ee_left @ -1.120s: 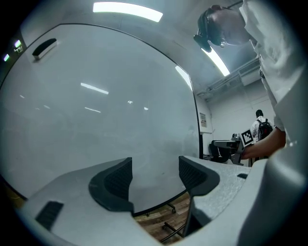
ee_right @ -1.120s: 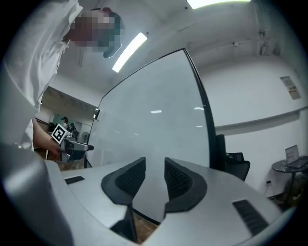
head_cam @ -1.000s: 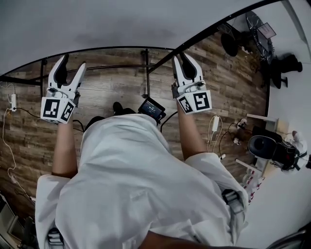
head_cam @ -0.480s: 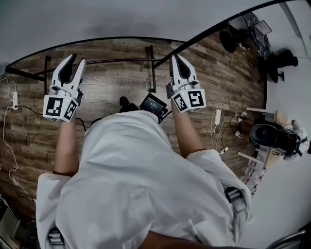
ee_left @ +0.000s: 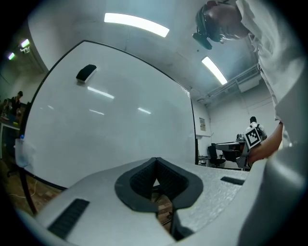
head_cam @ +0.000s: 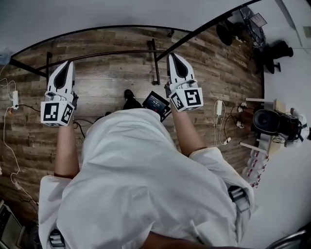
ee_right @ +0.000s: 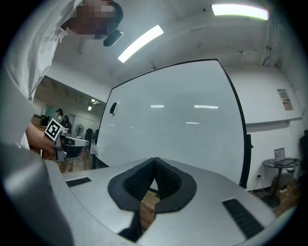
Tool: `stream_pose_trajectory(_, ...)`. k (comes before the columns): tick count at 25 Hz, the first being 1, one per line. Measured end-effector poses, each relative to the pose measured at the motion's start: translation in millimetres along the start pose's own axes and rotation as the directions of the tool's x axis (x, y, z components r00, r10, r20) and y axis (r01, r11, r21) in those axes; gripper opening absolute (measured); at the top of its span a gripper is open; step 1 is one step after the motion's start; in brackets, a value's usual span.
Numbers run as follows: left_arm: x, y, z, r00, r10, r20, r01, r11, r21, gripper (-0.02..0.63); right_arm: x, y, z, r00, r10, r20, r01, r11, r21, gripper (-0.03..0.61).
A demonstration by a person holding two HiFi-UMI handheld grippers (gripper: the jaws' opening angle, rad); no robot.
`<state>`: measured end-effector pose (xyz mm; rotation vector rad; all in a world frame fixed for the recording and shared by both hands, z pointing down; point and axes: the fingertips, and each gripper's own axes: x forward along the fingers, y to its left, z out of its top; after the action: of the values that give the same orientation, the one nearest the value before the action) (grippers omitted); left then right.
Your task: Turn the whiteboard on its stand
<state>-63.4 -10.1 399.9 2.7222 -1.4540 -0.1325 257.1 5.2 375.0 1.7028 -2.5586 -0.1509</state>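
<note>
Seen from the head view, a wooden floor (head_cam: pixel 112 87) fills the middle. A small device with a lit screen (head_cam: pixel 155 102) lies at the centre, just beyond the person's white coat (head_cam: pixel 136 185). A white adapter (head_cam: pixel 218 107) with its cables lies at 3 o'clock, and bulky black camera gear (head_cam: pixel 272 122) stands farther out the same way. The stand (head_cam: pixel 154 63) shows as black bars running across the floor at 12 o'clock, between the person and the board's lower edge.

The whiteboard (head_cam: pixel 121 14) stands at 12 o'clock. It is a large blank white panel in a thin black frame, upright on its stand. A black eraser (ee_left: pixel 86 73) clings to its face at 10 o'clock in the left gripper view.

The left tongs (head_cam: pixel 66 67) and the right tongs (head_cam: pixel 174 58) both point at the board. Each is pressed together with nothing between, and neither touches the frame.
</note>
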Motion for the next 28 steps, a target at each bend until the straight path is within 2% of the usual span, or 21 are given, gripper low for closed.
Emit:
stream_pose_trajectory(4, -21, 11, -6, 1.0, 0.011, -0.005, -0.011, 1.0, -0.019, 0.006, -6, 22, -3, 0.999, -0.026, -0.031, 0.026, 0.999, -0.019, -0.003)
stream_pose_trajectory(11, -45, 9, -18, 1.0, 0.021, -0.015, -0.022, 0.999, -0.036, 0.006, -13, 55, -4, 1.0, -0.004, -0.03, 0.002, 0.999, -0.054, -0.003)
stream_pose_trajectory(16, -48, 6, -27, 0.999, 0.018, -0.043, -0.021, 0.998, -0.057, 0.006, -12, 57, -11, 0.999, -0.001, -0.032, 0.0, 1.0, -0.03, -0.003)
stream_pose_trajectory(20, -40, -1, -28, 0.998, 0.005, -0.058, -0.007, 0.999, -0.034, 0.006, -17, 55, -6, 1.0, 0.003, -0.004, -0.003, 0.999, -0.043, -0.003)
stream_pose_trajectory(23, -32, -13, -34, 0.997, -0.013, -0.08, 0.01, 1.0, -0.026, 0.006, -25, 53, -20, 0.999, 0.029, -0.034, -0.03, 0.999, -0.036, -0.003)
stream_pose_trajectory(28, -26, -28, -43, 0.994, -0.04, -0.106, 0.039, 0.999, -0.007, 0.006, -43, 46, -44, 0.997, -0.014, -0.074, 0.014, 1.0, -0.005, -0.003)
